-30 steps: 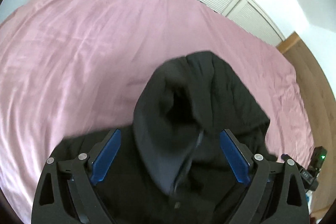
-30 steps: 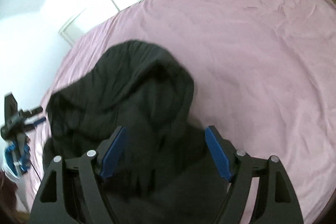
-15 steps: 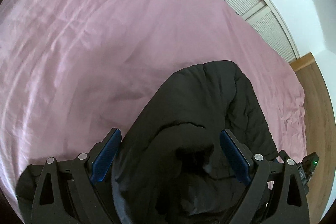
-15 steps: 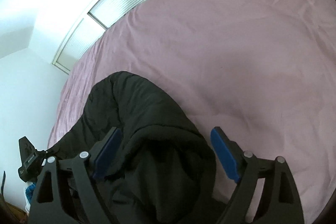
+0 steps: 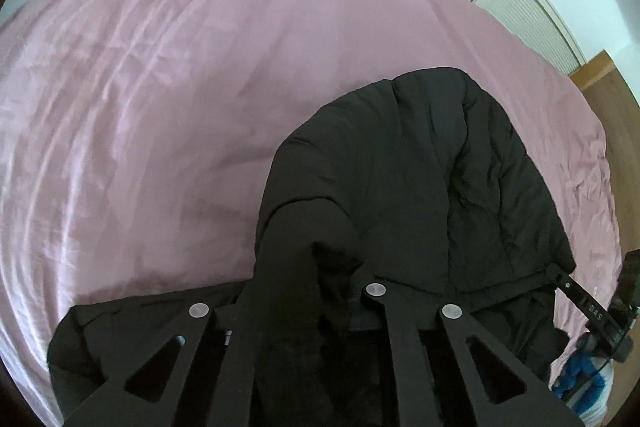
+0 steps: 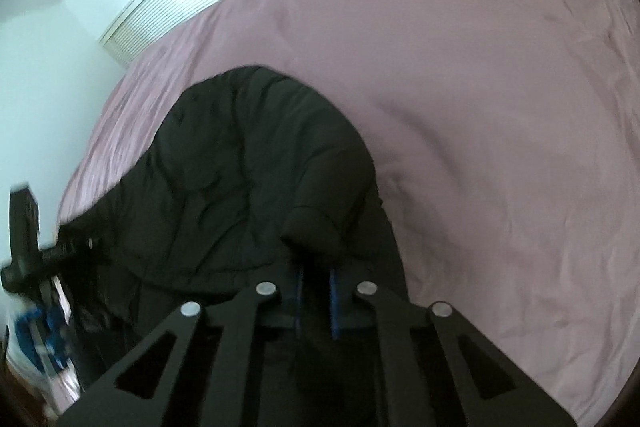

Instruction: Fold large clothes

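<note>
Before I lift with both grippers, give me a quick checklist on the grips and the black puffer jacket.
1. Left gripper closed on the black puffer jacket: ok, jaws just closed, fabric bunched between them.
2. Right gripper closed on the jacket: ok, jaws just closed; blue pads pinch a fold.
3. Grip depth, one layer or several: cannot tell.
4. Pink bedsheet beyond the jacket free for laying it out: ok.
5. Jacket lying flat: not ok, hood end humped and bunched.
6. Sleeves' position: cannot tell.
</note>
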Motion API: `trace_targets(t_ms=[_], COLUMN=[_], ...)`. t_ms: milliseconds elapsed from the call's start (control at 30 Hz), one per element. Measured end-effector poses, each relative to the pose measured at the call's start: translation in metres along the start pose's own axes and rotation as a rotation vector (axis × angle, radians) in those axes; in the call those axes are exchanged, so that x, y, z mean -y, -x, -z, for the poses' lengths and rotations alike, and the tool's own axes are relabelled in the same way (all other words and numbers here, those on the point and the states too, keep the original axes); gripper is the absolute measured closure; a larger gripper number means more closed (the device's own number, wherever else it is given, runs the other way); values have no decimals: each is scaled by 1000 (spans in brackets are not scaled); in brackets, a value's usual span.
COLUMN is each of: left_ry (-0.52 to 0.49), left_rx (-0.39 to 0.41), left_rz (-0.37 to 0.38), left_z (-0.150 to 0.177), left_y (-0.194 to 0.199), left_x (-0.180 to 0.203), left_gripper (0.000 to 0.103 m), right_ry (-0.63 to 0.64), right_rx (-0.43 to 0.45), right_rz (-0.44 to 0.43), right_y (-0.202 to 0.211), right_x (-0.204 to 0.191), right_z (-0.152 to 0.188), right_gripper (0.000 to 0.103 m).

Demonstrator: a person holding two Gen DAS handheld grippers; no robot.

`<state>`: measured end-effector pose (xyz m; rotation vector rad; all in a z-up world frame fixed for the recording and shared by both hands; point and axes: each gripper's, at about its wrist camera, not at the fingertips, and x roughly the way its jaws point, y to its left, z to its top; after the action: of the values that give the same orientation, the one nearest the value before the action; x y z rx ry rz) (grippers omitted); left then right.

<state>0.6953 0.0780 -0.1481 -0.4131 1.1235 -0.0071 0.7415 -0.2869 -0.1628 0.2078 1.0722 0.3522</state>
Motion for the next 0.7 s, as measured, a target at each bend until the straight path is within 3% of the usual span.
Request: trace_targets(t_ms=[167,367,533,700], left_ry=[-64,-200,-225,-206], left_rx=[86,178,170,138], left_rz=[9,9,30,60], left_z=[28,102,166,198], left_y=[32,74,92,93], left_x=[-6,-12,-35,-51], left_gripper=[94,94,92,87], right_ry=[88,176,186,89], right_rx=[64,126,116,72], right_rz=[-21,-47,-67,-74], right_y=[40,95,121,110], right_x=[-13,-23,-22,-5], right_z=[32,101,175,229], right_gripper=[95,95,95,94])
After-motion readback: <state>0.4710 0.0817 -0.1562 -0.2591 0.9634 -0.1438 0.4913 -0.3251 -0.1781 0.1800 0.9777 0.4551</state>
